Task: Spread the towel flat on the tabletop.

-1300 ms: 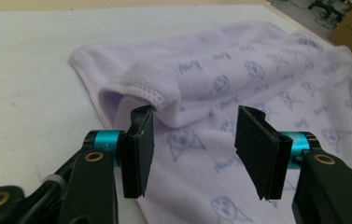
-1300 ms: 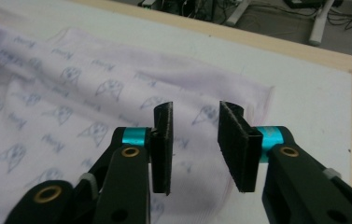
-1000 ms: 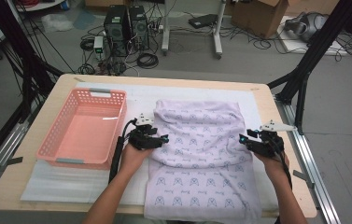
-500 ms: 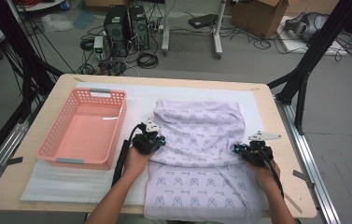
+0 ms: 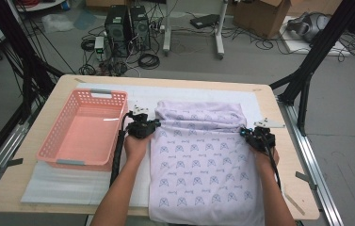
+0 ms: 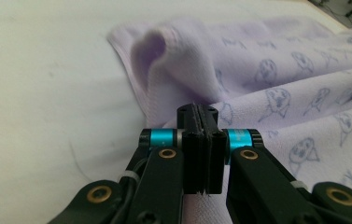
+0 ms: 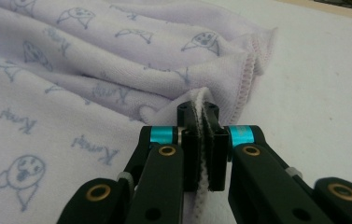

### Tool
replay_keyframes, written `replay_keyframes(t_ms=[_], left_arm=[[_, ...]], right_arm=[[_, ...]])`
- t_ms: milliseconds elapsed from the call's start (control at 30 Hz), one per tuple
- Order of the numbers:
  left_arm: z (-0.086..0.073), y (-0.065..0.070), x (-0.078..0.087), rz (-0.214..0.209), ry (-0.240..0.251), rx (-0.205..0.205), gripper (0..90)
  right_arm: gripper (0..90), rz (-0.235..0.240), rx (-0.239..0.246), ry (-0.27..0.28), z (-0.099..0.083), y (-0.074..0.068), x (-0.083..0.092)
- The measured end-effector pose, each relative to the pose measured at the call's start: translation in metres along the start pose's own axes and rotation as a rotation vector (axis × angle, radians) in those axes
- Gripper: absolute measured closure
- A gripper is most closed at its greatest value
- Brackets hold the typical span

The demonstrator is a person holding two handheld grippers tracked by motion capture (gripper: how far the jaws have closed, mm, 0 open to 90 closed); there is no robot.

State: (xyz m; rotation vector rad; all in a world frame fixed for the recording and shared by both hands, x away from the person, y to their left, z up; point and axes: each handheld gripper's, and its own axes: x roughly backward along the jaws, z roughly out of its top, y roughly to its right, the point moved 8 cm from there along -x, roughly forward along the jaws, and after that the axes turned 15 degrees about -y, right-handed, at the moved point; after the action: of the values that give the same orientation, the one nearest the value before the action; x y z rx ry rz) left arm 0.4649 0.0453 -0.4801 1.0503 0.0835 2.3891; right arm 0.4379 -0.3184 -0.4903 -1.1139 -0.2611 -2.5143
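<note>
Jaws of both grippers had just clenched on the towel edges; left bite looked thin, might slip under pull.

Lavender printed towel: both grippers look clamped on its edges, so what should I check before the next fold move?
1. Left gripper shut on the lavender printed towel: ok; jaws have just closed, fabric between them.
2. Right gripper shut on the towel's stitched edge: ok; jaws have just closed.
3. Grips level across the towel: ok, high view.
4. Far part bunched into folds: not ok.
5. Pink plastic basket apart from the towel: ok.
6. Layers pinched per jaw: cannot tell.
</note>
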Motion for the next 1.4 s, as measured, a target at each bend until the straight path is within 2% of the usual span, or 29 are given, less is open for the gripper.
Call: replay_keyframes(t_ms=[100, 167, 200, 267, 300, 367, 433, 500, 633, 733, 800, 867, 900, 967, 1033, 1167, 1233, 1300, 1367, 1400], left_arm=[[-0.001, -0.005, -0.003, 0.0, 0.003, 0.025, 88.4], [-0.003, -0.004, -0.004, -0.005, -0.006, 0.02, 87.5], [-0.002, -0.002, -0.004, -0.011, -0.006, 0.021, 83.5], [-0.003, 0.001, -0.001, -0.023, -0.015, 0.013, 64.6], [-0.004, 0.003, 0.0, -0.027, -0.022, 0.004, 58.2], [-0.008, 0.006, 0.003, -0.027, -0.047, -0.029, 50.6], [-0.015, 0.012, 0.006, -0.035, -0.054, -0.058, 46.7], [-0.021, 0.016, 0.009, -0.037, -0.074, -0.095, 46.3], [-0.03, 0.018, 0.016, -0.042, -0.084, -0.109, 45.0], [-0.037, 0.022, 0.023, -0.057, -0.083, -0.112, 43.7], [-0.043, 0.024, 0.028, -0.053, -0.107, -0.148, 43.3], [-0.049, 0.027, 0.033, -0.052, -0.093, -0.159, 43.3], [-0.053, 0.028, 0.035, -0.056, -0.109, -0.165, 43.2], [-0.06, 0.031, 0.037, -0.066, -0.135, -0.177, 44.1], [-0.068, 0.033, 0.04, -0.073, -0.152, -0.194, 46.4], [-0.081, 0.037, 0.044, -0.093, -0.182, -0.199, 44.8], [-0.085, 0.039, 0.047, -0.103, -0.177, -0.196, 44.5], [-0.091, 0.042, 0.052, -0.104, -0.178, -0.201, 44.5], [-0.098, 0.047, 0.057, -0.125, -0.18, -0.216, 44.8], [-0.101, 0.051, 0.059, -0.139, -0.183, -0.231, 45.4]], right_arm=[[87.3, -0.004, -0.02, 0.019, 0.007, 0.001, -0.003], [86.9, -0.013, -0.018, 0.005, 0.008, 0.001, -0.005], [84.9, -0.021, -0.013, 0.002, 0.008, 0.001, -0.005], [71.7, -0.034, -0.021, -0.009, 0.007, 0.003, -0.003], [69.5, -0.023, -0.03, -0.01, 0.006, 0.005, -0.001], [64.4, -0.008, -0.044, 0.001, 0.005, 0.007, 0.007], [63.3, 0.0, -0.038, 0.015, 0.003, 0.006, 0.017], [61.9, 0.011, -0.024, 0.025, -0.001, 0.004, 0.026], [59.7, 0.029, 0.001, 0.053, -0.015, 0.003, 0.045], [59.1, 0.111, 0.002, 0.071, -0.025, -0.003, 0.058], [59.4, 0.128, 0.03, 0.055, -0.035, -0.008, 0.062], [59.3, 0.13, 0.056, 0.022, -0.045, -0.011, 0.063], [59.3, 0.128, 0.064, 0.011, -0.05, -0.013, 0.062], [59.3, 0.138, 0.06, -0.016, -0.058, -0.016, 0.061], [58.3, 0.168, 0.064, -0.064, -0.064, -0.02, 0.057], [57.8, 0.168, 0.095, -0.097, -0.074, -0.026, 0.057], [57.4, 0.166, 0.103, -0.106, -0.077, -0.028, 0.057], [56.9, 0.141, 0.124, -0.111, -0.079, -0.03, 0.059], [56.4, 0.111, 0.149, -0.111, -0.082, -0.031, 0.06], [55.9, 0.108, 0.143, -0.113, -0.083, -0.031, 0.061]])
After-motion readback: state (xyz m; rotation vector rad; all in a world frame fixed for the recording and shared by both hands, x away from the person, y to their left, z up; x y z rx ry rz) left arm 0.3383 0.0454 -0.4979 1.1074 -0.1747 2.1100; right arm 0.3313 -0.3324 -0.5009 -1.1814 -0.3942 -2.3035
